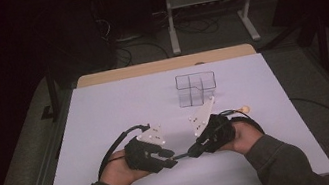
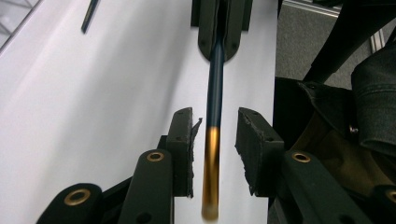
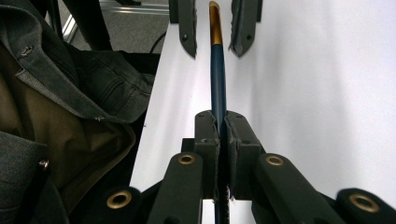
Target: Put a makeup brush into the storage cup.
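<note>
Both grippers meet at the pen (image 2: 215, 88): right gripper (image 3: 219, 135) clamps its dark barrel, while left gripper (image 2: 214, 149) stands parted around the gold end, untouching. High view adds a clear box (image 1: 195, 88) at upper centre.

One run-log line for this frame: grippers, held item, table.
left gripper: open, jaws either side of pen's gold end | right gripper: shut on pen | handover mid-air over white table | clear organizer: untouched

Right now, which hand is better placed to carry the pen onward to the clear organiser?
The right. The right tongs are clamped shut on the pen, while the left tongs stand open around its gold end without pressing. The clear organiser also sits on the right hand's side of the table.
</note>
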{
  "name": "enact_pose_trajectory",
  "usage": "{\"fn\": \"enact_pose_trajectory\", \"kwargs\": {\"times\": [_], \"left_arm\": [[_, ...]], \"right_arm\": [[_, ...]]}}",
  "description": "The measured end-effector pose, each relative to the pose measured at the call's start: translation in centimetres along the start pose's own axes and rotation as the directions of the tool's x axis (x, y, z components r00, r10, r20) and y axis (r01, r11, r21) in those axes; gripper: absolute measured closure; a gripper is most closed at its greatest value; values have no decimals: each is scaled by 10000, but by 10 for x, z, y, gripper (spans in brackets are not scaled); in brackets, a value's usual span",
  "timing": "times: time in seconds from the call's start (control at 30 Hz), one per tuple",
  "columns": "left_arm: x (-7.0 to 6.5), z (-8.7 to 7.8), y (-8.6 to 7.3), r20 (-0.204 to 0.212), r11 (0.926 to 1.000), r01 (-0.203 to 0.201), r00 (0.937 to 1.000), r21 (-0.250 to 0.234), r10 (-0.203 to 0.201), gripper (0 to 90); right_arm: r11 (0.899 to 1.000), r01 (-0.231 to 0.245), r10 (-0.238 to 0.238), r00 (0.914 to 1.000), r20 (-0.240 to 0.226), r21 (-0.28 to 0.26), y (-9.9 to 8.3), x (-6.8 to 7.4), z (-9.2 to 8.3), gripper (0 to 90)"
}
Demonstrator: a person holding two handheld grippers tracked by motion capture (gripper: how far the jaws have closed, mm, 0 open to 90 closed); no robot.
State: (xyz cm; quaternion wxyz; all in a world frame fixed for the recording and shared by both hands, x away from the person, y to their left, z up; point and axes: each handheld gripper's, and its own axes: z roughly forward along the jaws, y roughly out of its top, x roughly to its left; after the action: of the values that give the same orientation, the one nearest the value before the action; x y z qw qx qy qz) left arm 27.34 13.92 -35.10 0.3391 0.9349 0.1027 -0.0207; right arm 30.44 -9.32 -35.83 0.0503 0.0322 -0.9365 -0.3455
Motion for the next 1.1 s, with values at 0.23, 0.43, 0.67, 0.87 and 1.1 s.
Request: {"fn": "enact_pose_trajectory", "kwargs": {"times": [0.23, 0.43, 0.67, 0.87, 1.1], "left_arm": [[1, -7, -13, -129, 9997, 198, 9997, -143, -200, 659], [2, -5, -16, -147, 9999, 109, 9998, -50, -110, 698], [2, -3, -11, -83, 10000, -23, 10000, -13, 23, 817], [0, 0, -6, -16, 9993, -284, 9996, 239, 285, 834], [-1, -5, 0, 54, 9987, -462, 9989, 222, 461, 837]], "right_arm": [[9999, -41, 43, 9999, 167, -128, -5, 1, -4, 838], [9997, 41, -35, 9997, 254, -255, -6, 2, -5, 837], [9992, -47, 57, 9996, 262, -404, -11, 2, -5, 837], [9988, -163, 171, 9997, 167, -459, -18, 3, -3, 837], [9982, -121, 128, 9999, 112, -588, -22, 4, -2, 837]]}}
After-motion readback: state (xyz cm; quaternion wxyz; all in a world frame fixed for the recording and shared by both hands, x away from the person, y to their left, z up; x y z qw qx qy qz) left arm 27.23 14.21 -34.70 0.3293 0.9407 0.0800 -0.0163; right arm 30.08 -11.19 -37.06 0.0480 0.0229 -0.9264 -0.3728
